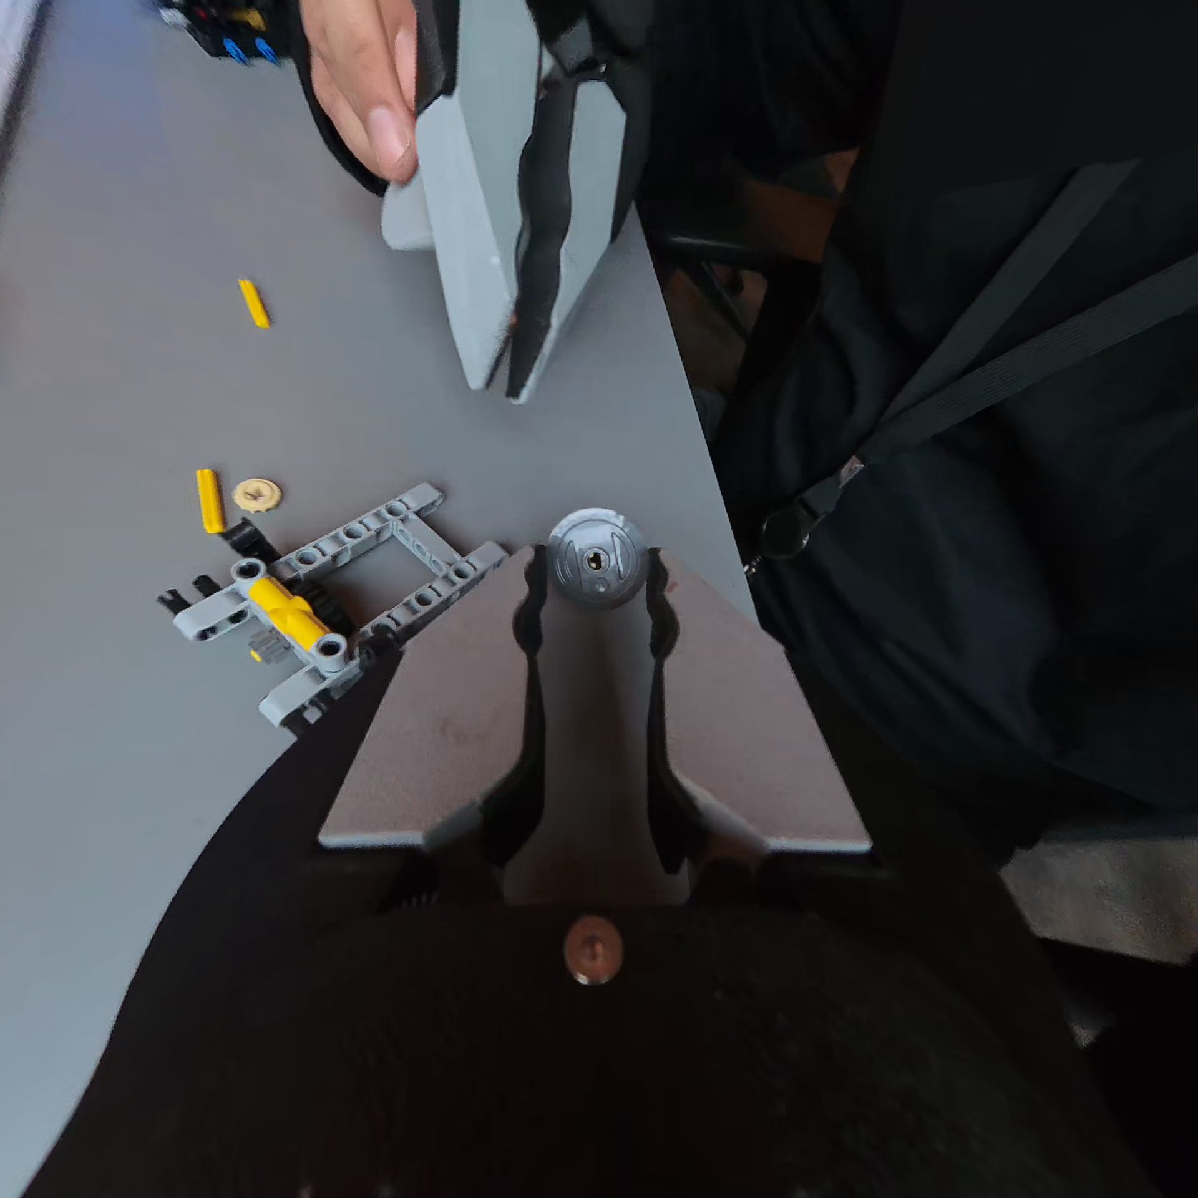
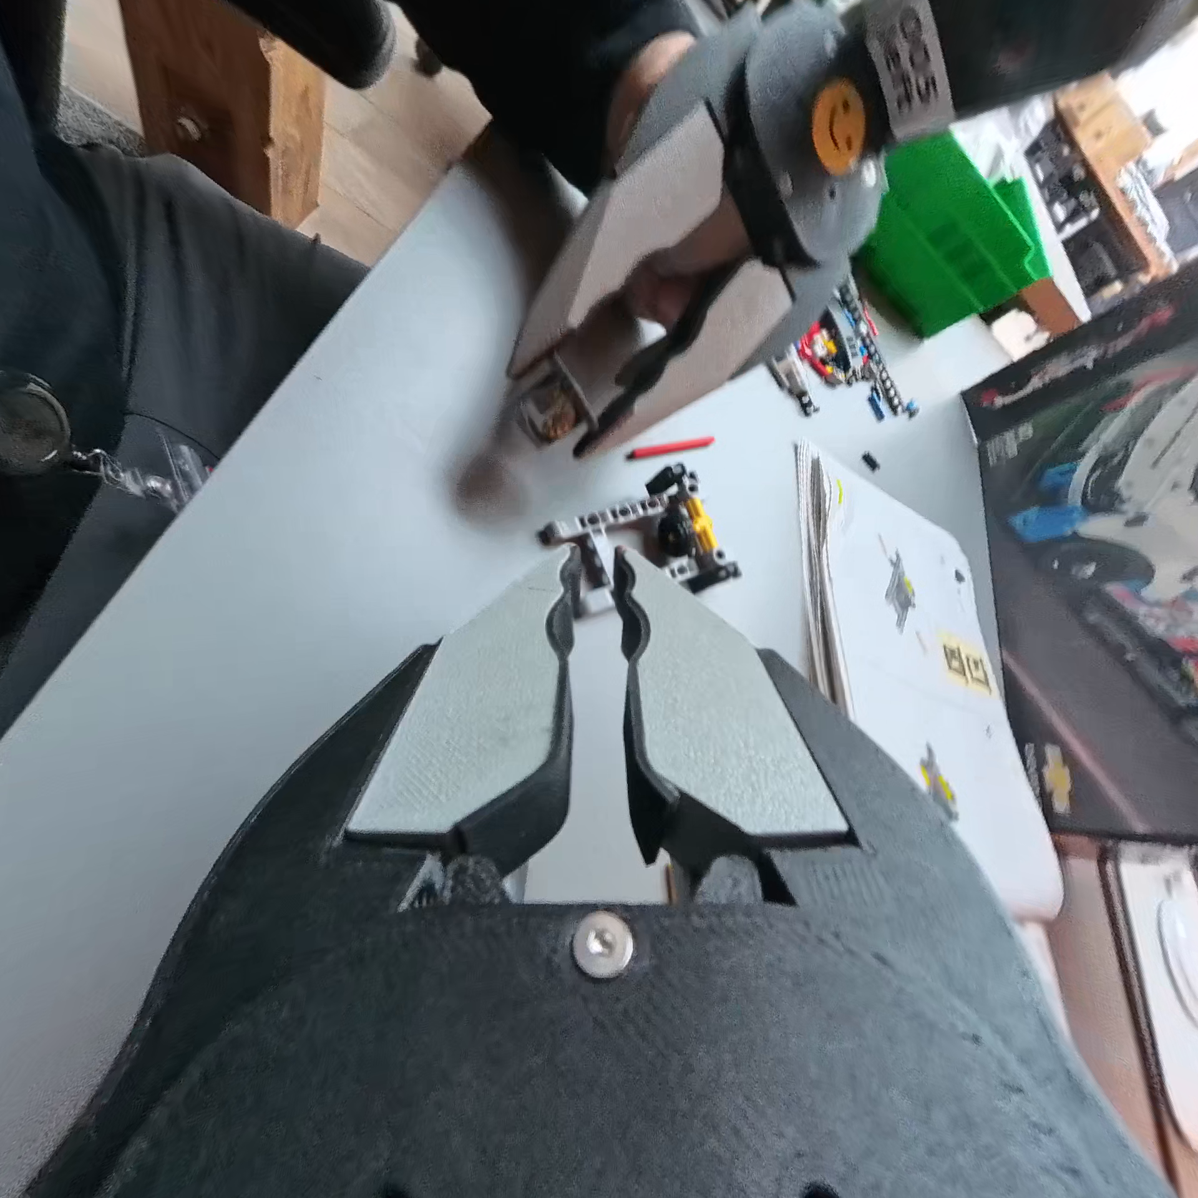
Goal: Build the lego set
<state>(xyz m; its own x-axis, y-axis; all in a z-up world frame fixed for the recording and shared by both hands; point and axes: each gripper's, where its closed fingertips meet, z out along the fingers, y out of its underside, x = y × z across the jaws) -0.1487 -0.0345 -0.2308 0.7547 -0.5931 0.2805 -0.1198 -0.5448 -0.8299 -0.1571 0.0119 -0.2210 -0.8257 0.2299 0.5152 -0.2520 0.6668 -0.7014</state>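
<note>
A grey beam frame — fitted with a yellow connector and black gears — is laid flat on the counter; two yellow axles are scattered beside it.

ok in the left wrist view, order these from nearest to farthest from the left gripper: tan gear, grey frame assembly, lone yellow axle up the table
1. grey frame assembly, just left of the left gripper
2. tan gear, beyond the frame, further left
3. lone yellow axle, farthest up the table

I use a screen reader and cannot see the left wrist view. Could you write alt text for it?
The left claw grips a round grey Lego part at the edge of a grey table. Left of it lies a grey beam frame with a yellow connector, with two yellow axles and a tan gear beyond. The right claw reaches in from above.
</note>
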